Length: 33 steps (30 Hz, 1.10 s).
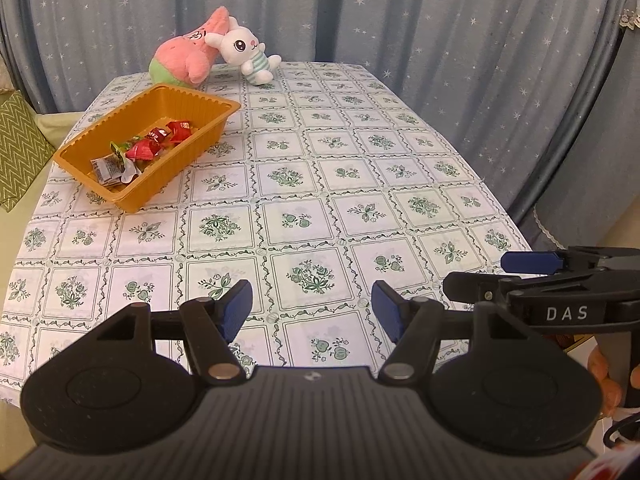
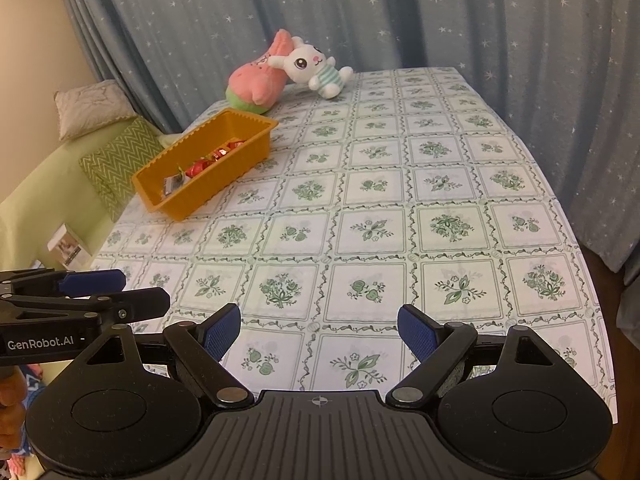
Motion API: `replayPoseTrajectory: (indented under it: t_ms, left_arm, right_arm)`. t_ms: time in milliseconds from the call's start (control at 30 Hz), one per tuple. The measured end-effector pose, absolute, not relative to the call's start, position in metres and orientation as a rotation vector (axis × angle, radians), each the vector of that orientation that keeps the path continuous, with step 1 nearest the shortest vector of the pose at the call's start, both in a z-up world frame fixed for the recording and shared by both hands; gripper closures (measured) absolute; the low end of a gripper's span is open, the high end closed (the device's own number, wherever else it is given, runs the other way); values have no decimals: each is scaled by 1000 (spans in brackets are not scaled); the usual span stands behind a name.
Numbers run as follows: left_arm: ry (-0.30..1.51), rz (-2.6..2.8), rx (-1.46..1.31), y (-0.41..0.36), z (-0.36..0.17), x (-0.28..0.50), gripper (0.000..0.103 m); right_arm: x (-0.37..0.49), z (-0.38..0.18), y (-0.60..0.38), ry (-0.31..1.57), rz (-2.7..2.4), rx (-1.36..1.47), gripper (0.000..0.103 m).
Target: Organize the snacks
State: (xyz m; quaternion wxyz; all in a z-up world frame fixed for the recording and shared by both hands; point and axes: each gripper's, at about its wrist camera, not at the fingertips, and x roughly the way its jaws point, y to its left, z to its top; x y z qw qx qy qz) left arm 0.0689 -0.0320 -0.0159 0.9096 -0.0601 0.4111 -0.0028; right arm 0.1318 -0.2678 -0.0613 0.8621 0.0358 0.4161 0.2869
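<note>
An orange plastic tray stands on the left part of the table and holds several wrapped snacks, red, green and grey ones. My left gripper hovers over the near table edge, open, nothing between its blue pads. My right gripper hangs beside it, also open and empty. Each gripper shows from the side in the other's view: the right gripper at the right edge, the left gripper at the left edge. Both are well short of the tray.
The table wears a white cloth with green flower squares. A pink plush and a white bunny plush lie at the far edge. Cushions on a green couch sit left of the table. Blue starred curtains hang behind.
</note>
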Motion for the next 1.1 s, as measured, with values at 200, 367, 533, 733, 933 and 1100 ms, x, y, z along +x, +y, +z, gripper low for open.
replayPoseTrajectory:
  t_ms: [200,367,533,733,933,1100]
  left_arm:
    - [848,-7,-124,-32,-16,69,39]
    - [850,-5,-126,-30,-16,68,39]
    - [849,-4,-126,-30,-16,68,39]
    - [849,-5,-126,-29,-17,68,39]
    - [849,-6,-126,-29,-17,69,39]
    - [849,-6,-126,-29,-17,69,39]
  right_arm:
    - [131,-61,-266,872,603,74,18]
    - [130,-61,-265,874,603,74,18]
    - [130,-61,-264,874,604,73,18]
    - [130,-62,-262,875,605,73,18]
    - [132,-62,-259,875,608,71,18]
    - [132,-62,-259,875,607,72,18]
